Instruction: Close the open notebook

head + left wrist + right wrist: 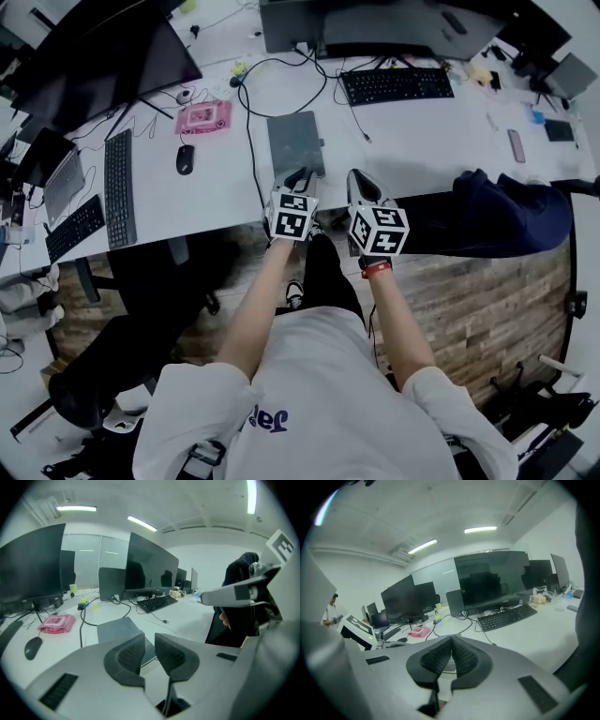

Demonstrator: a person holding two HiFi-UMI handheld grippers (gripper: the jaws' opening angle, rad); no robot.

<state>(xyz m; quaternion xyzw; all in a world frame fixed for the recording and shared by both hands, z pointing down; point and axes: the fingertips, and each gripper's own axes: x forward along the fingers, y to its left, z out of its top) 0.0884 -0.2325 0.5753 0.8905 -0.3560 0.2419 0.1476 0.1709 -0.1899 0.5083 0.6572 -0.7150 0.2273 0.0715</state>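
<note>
Grey-covered notebook [295, 142] lies flat, seemingly already shut, on the desk [225, 192], just beyond both grippers. The left gripper [300, 176] has its jaws slightly apart with nothing between them; the right gripper [361, 185] is clenched on nothing. Best now, I judge: lift both clear without nudging the cover, and check it lies flat. Count: one notebook, two grippers, one mouse [185, 159], three keyboards [396, 84].

Even, cool light is cast by ceiling strips [77, 508]. Edges are bent and darkened by fisheye distortion.
</note>
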